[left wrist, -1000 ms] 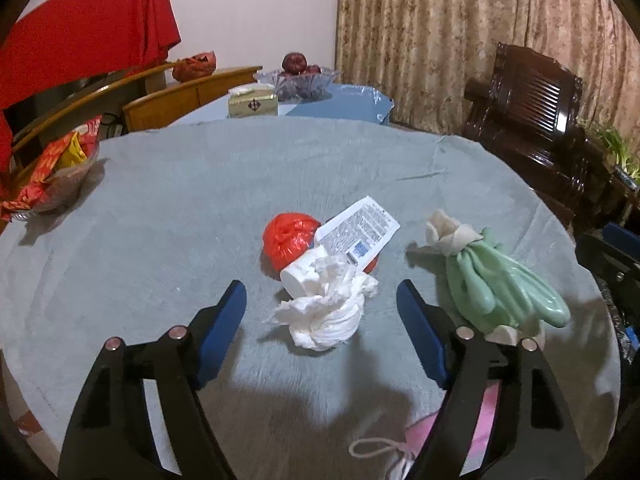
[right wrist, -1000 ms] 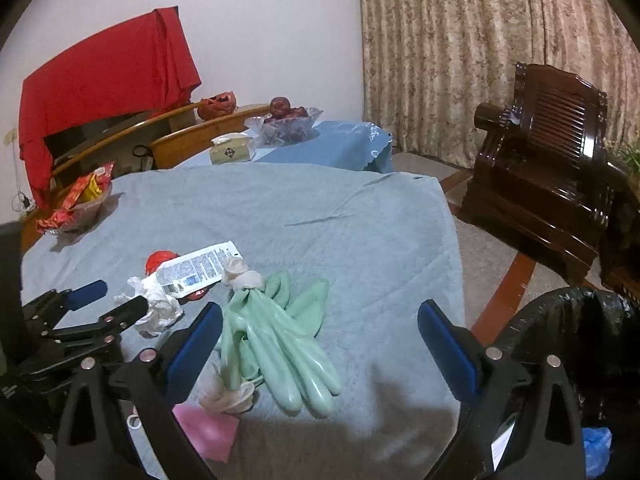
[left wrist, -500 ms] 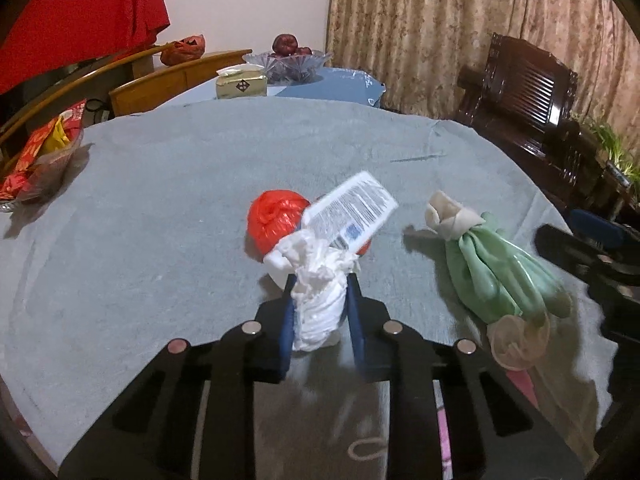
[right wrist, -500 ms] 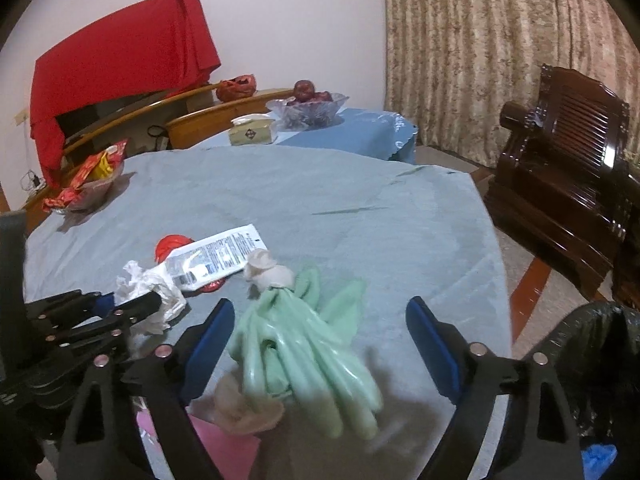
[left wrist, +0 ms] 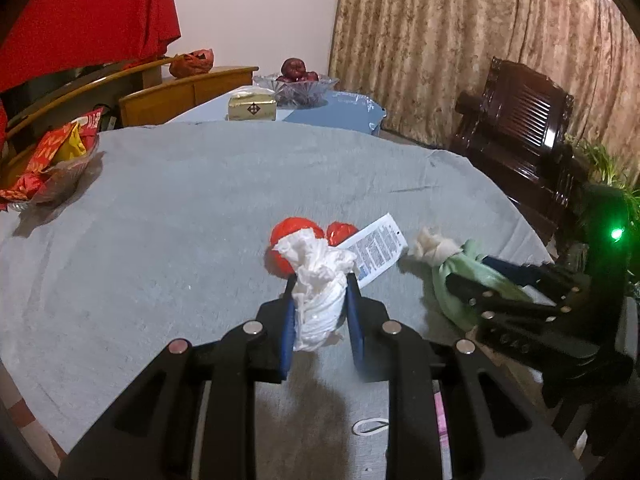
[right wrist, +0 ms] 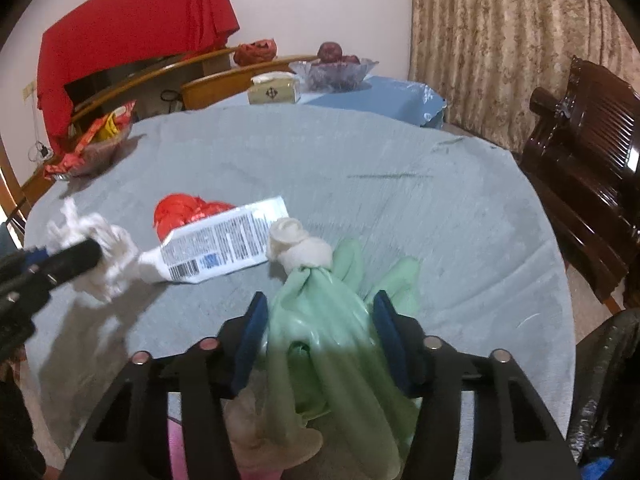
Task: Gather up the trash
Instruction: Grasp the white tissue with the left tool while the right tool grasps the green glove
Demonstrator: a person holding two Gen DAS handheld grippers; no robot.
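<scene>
Trash is still sitting all over the grey-covered table (left wrist: 168,208), so this collection is barely getting going. The left gripper (left wrist: 320,312) is clamping a crumpled white tissue wad (left wrist: 318,300), its blue pads nearly together and pressing on both sides, and the wad is looking lifted just clear of the cloth. The right gripper (right wrist: 318,340) is working on the green rubber gloves (right wrist: 320,312) near the table's near right edge; its jaws have just been closing, with the bunched gloves between them, and the pads appear to be touching the rubber on each side (a full squeeze I cannot confirm).

Still lying mid-table: the red crumpled wrapper (right wrist: 180,212) and the flattened white tube (right wrist: 224,244) leaning against it, just beside the gloves' knotted cuff. A pink scrap (right wrist: 180,440) is peeking out at the near edge, under the right gripper. The black bin bag (right wrist: 608,380) is waiting off the table's right edge, and as far as I can judge nothing held now has gone into it yet.

Compared with a second ago, things are moving quickly. Back then the left jaws were standing wide around the tissue as it rested on the cloth; now they are shut on it and raising it. The right gripper was hovering wide open behind the gloves; now it is down over them and narrowed. The tube and wrapper are lying where they were.
</scene>
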